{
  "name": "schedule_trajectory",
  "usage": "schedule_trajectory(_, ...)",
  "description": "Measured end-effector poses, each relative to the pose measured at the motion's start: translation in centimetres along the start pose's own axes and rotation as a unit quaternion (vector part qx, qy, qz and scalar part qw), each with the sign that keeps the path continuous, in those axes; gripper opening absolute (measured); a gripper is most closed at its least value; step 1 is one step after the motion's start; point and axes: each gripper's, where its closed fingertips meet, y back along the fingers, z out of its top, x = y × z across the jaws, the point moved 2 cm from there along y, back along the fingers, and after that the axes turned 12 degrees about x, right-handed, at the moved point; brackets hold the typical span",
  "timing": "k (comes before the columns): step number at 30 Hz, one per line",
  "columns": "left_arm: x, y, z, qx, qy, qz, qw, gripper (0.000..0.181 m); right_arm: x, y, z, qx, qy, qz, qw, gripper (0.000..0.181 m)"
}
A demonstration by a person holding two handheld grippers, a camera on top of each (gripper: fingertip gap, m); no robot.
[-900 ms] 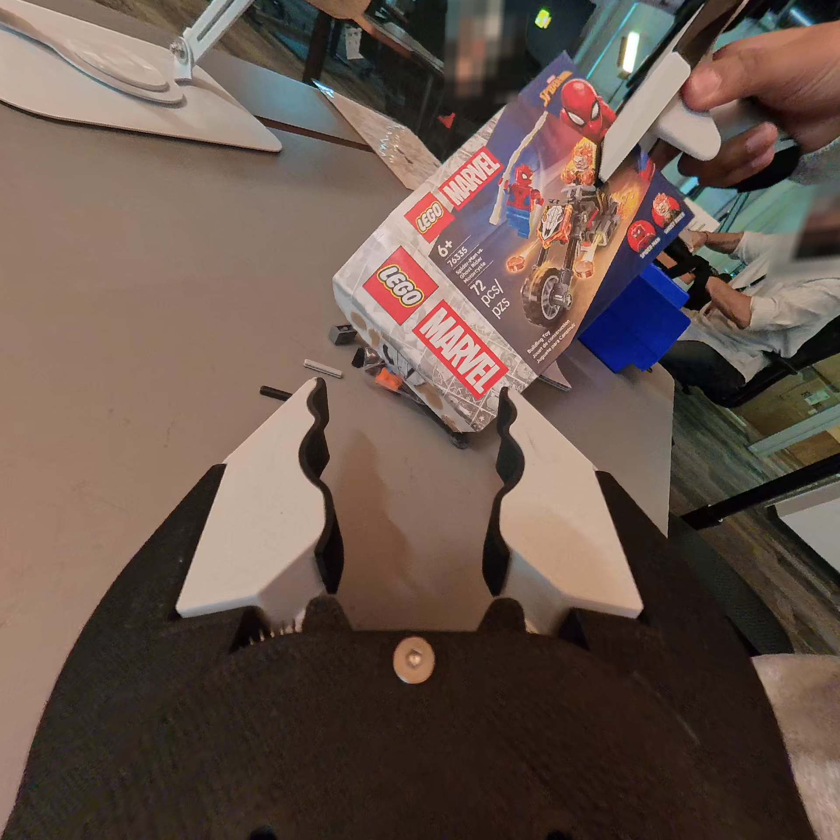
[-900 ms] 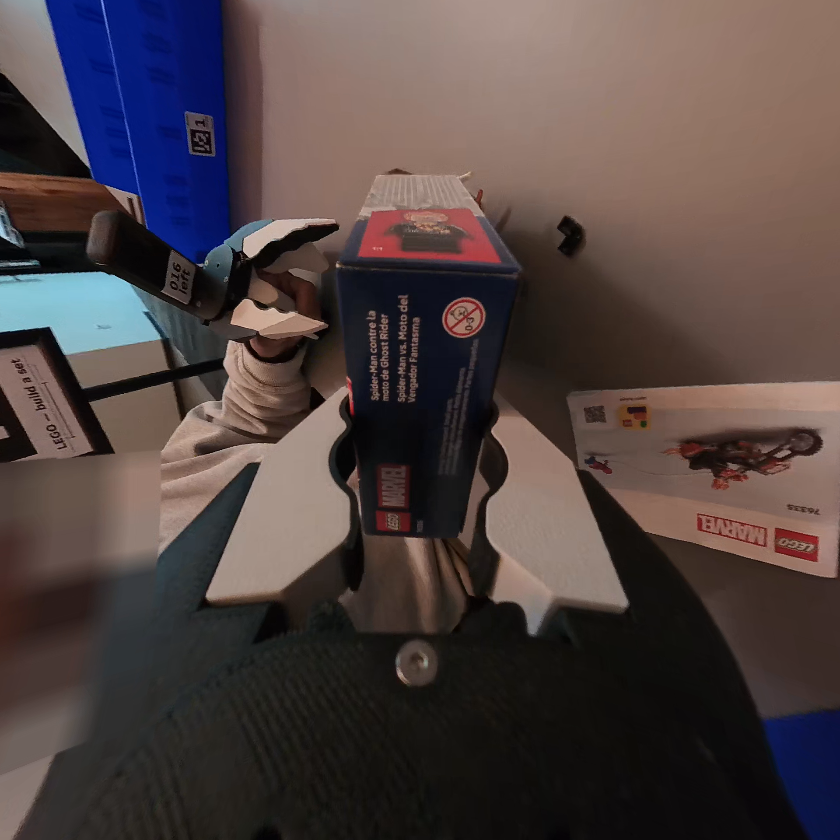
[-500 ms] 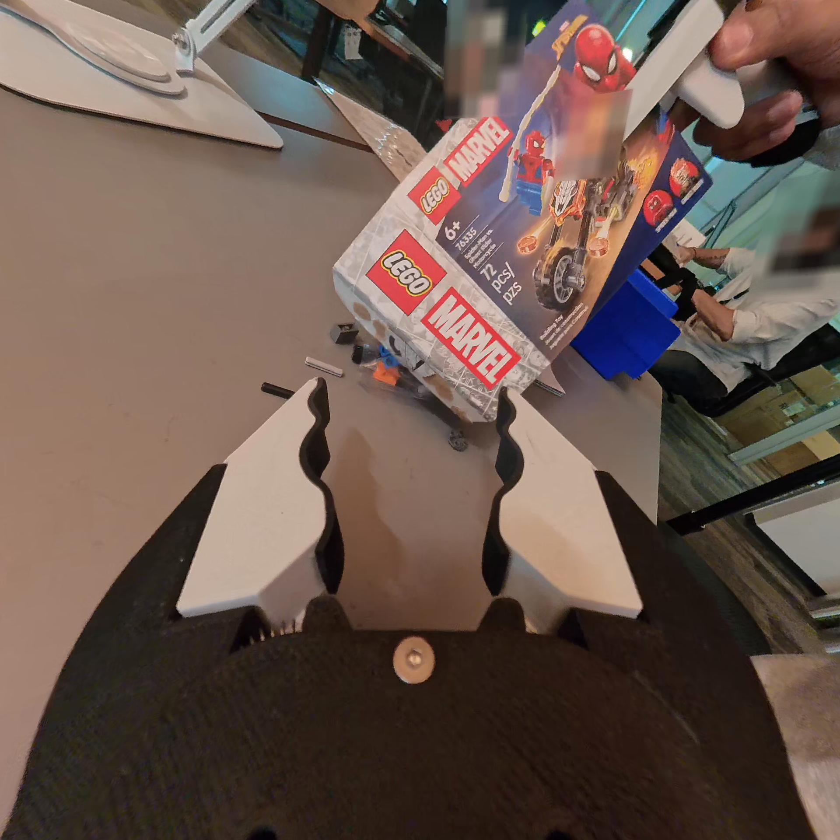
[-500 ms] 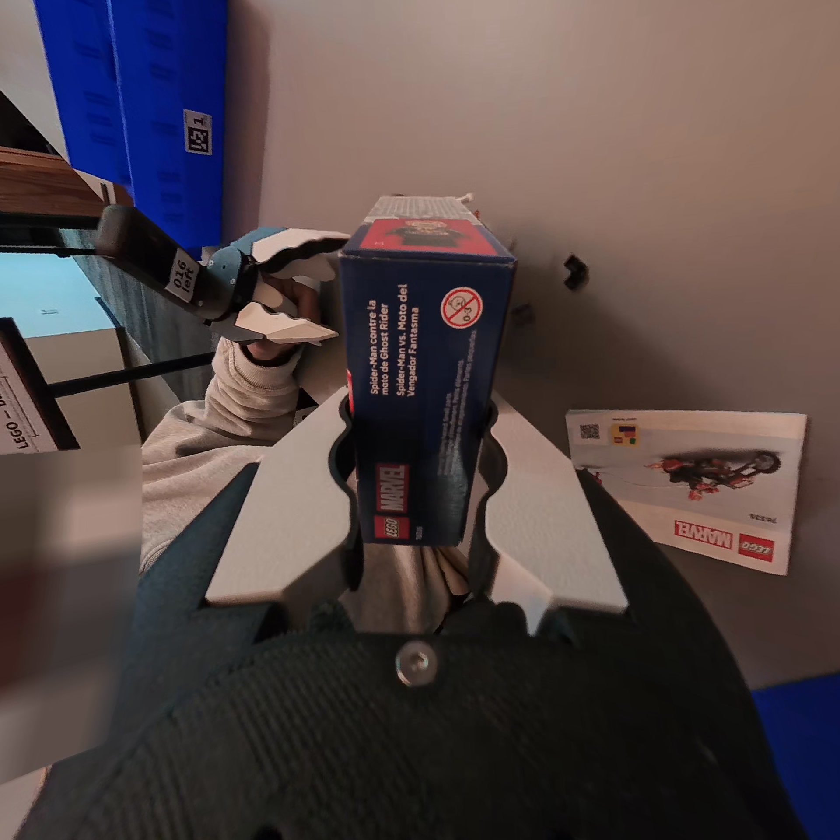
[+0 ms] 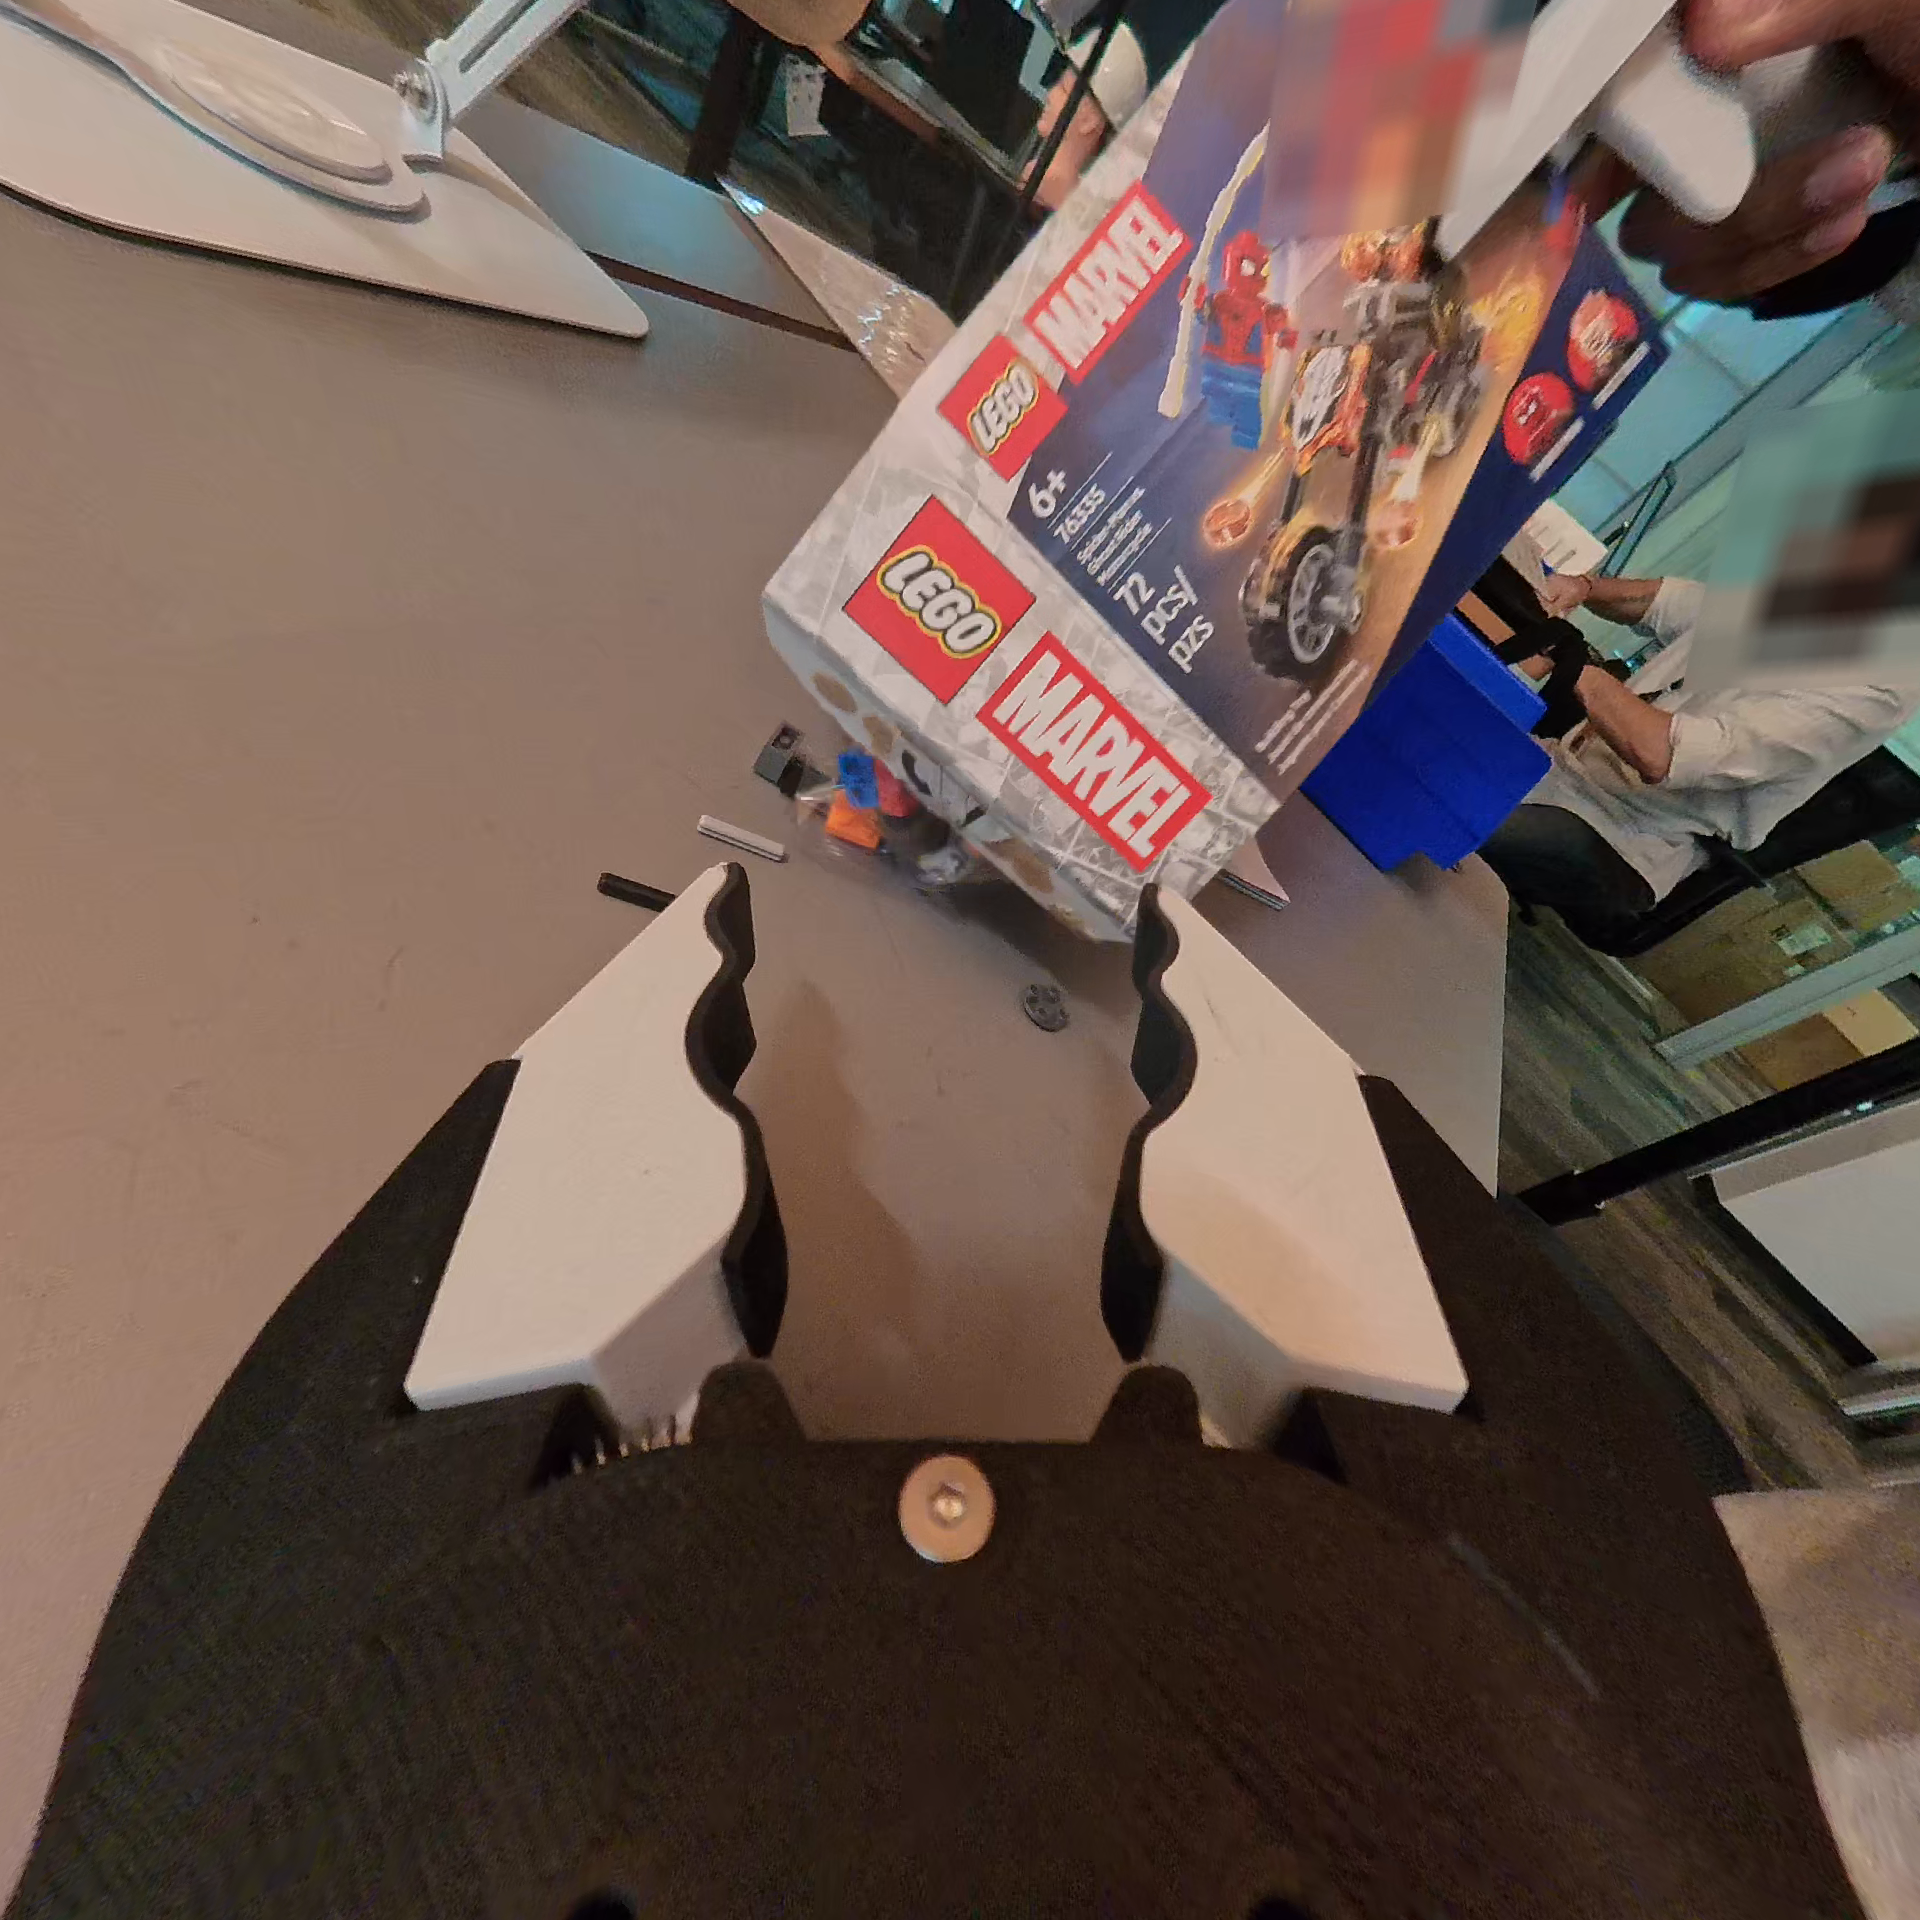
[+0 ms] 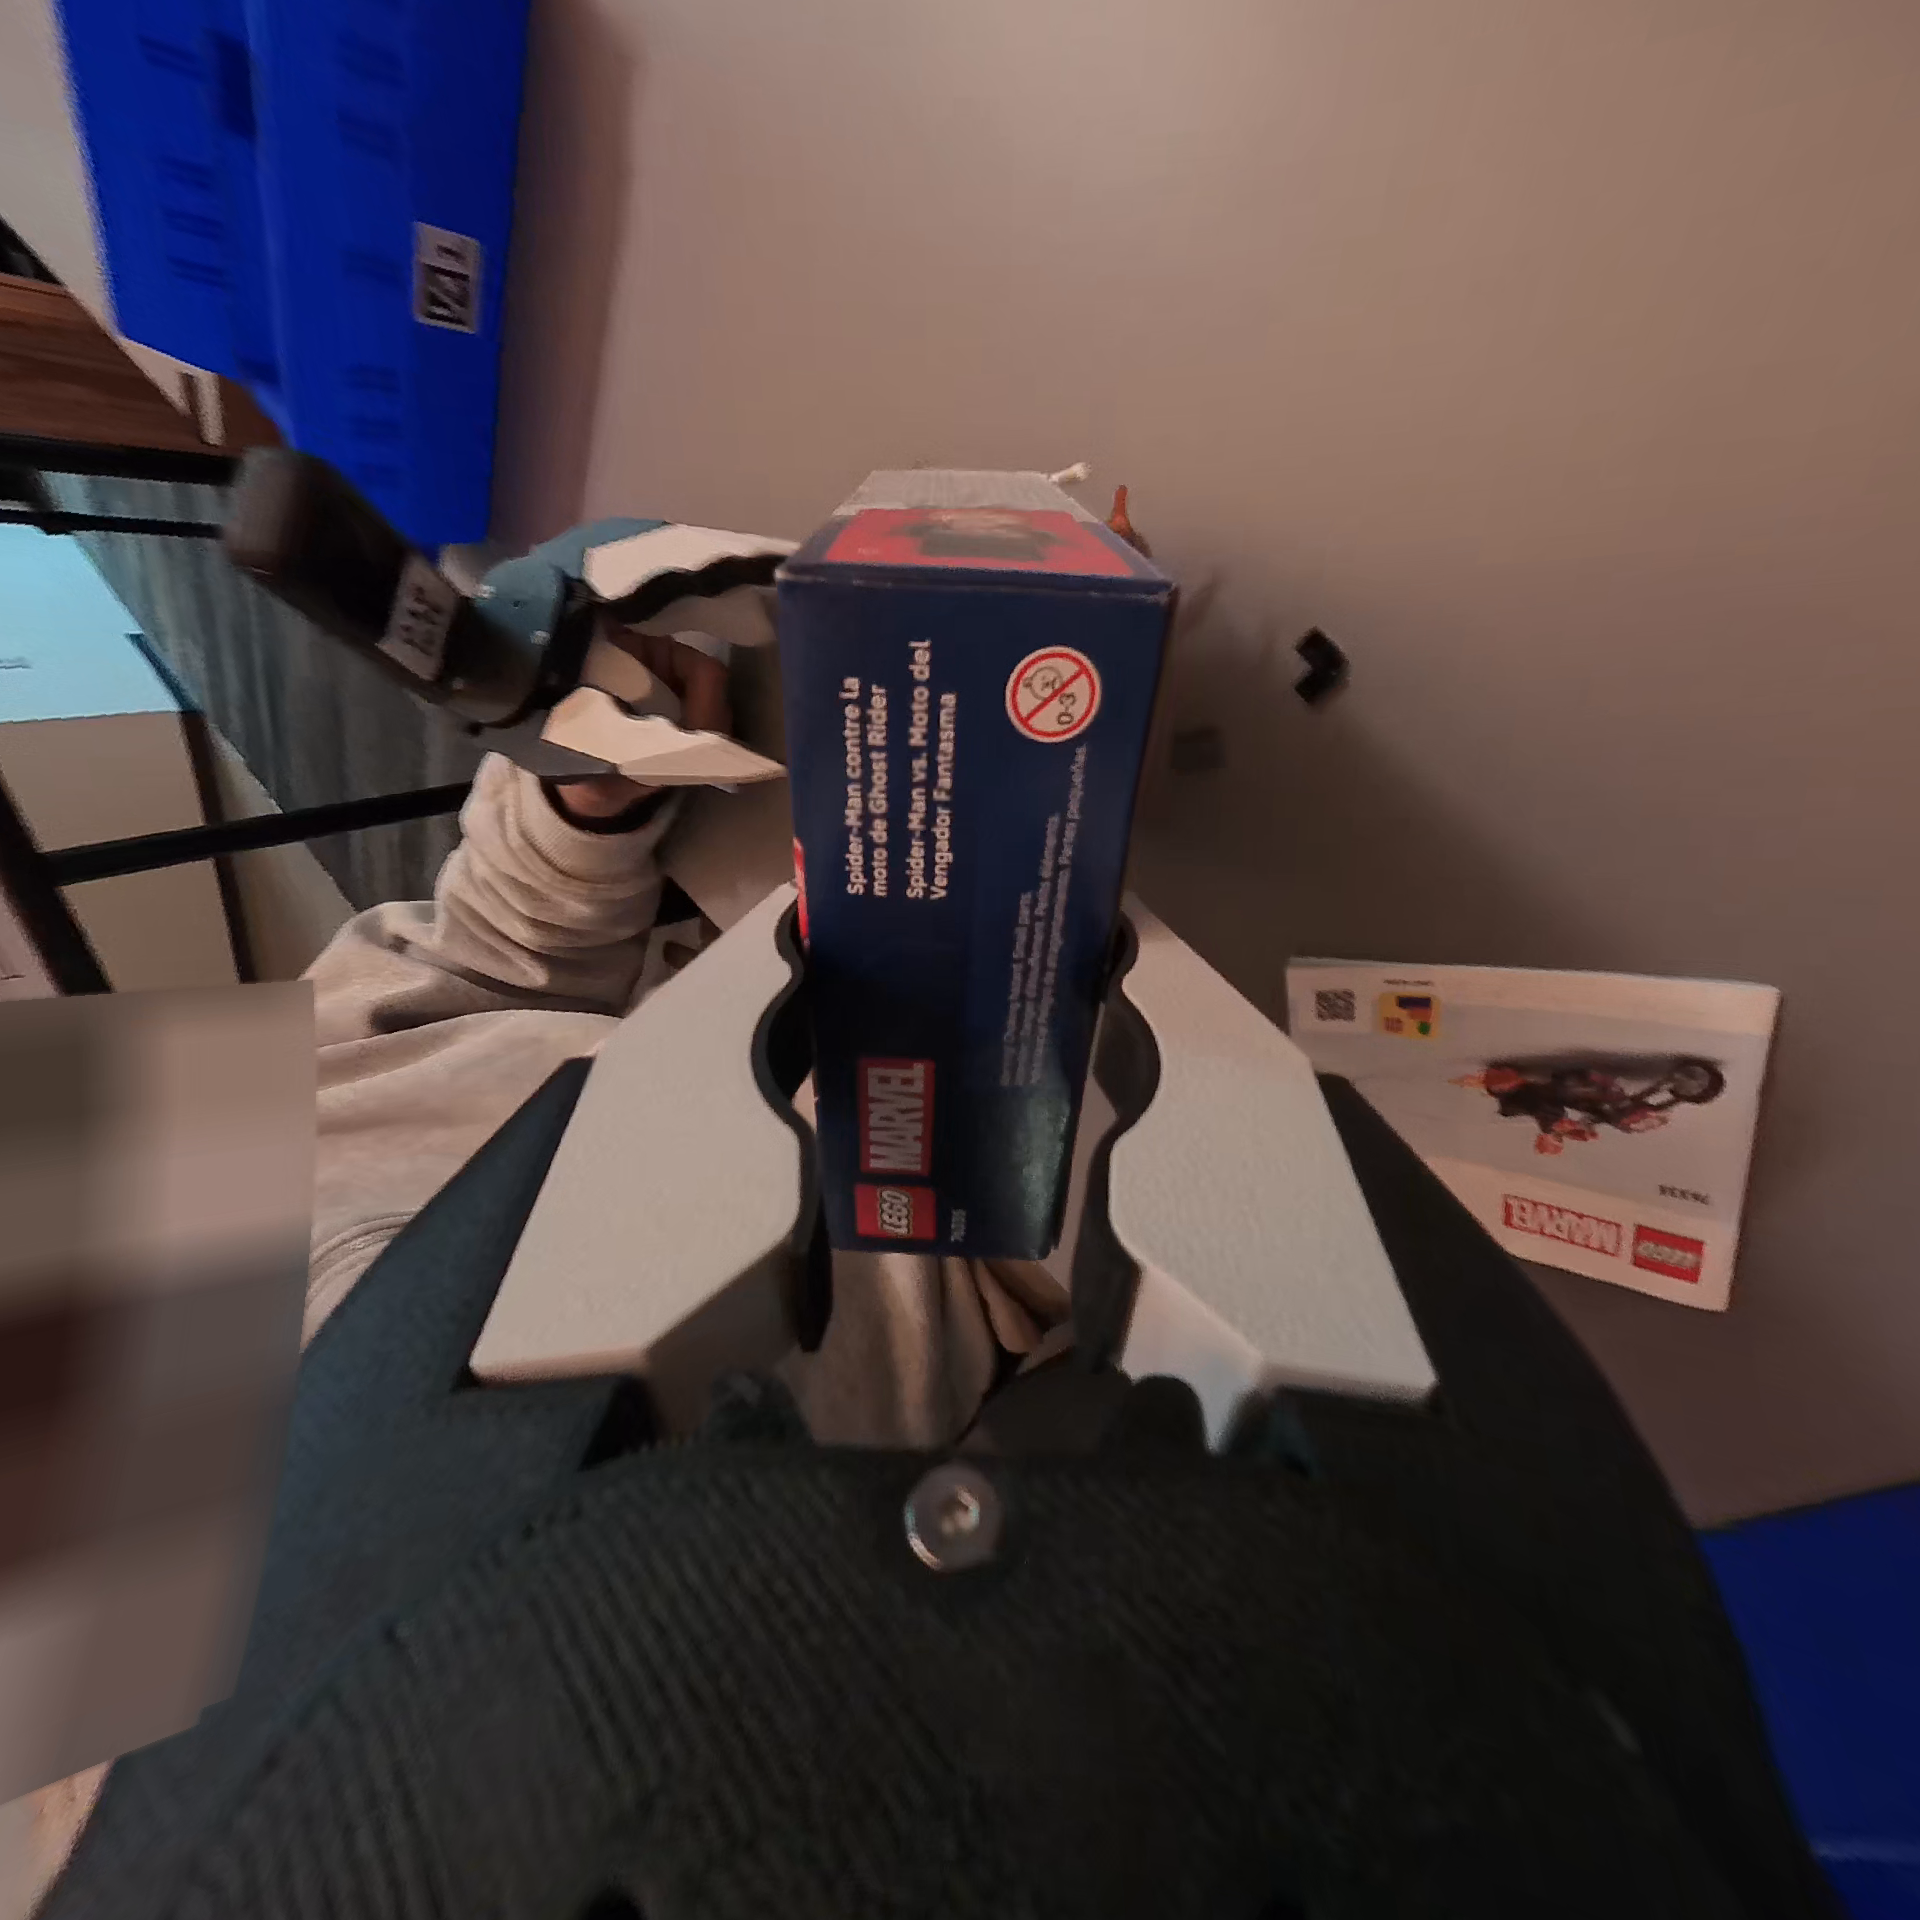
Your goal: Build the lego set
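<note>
Table: grey top (image 5: 312,623), bare and matte
Stand: white base (image 5: 312,208) at the far corner
Bin: blue (image 5: 1434,758), at the table's far edge
Floor: dark wood planks (image 5: 1662,1247)
Beyond: seated person (image 5: 1704,748), stacked boxes (image 5: 1766,935)

On my feed the box (image 5: 1143,582) carries most of the print. Its front and grey end each have red logo panels, and small white numbers and text lines sit beside the motorcycle picture. Its narrow blue side, pinched in the right gripper (image 6: 956,920), has white text lines, a red-ringed round sign and two small logos. The booklet (image 6: 1538,1122) on the table (image 6: 1455,312) shows two red logos and a code square. The sticker (image 6: 410,623) on the left gripper (image 6: 764,665) handle and the tag (image 6: 445,278) on the blue bin (image 6: 312,208) are too blurred to read.
</note>
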Motion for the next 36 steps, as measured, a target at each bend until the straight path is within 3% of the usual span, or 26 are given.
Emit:
schedule_trajectory(16,0.0,0.0,0.0,0.000,0.002,-0.001,1.000,0.072,0.0,1.2,-0.4,0.002,-0.002,-0.013,1.000,0.053)
schedule_trajectory(27,0.1,0.0,0.0,-0.001,0.005,-0.001,1.000,0.072,-0.2,3.6,-1.4,-0.030,-0.003,-0.009,1.000,0.053)
schedule_trajectory(36,0.1,0.0,0.0,-0.002,0.007,-0.001,1.000,0.072,-1.8,3.2,-2.6,-0.025,-0.023,0.000,0.999,0.053)
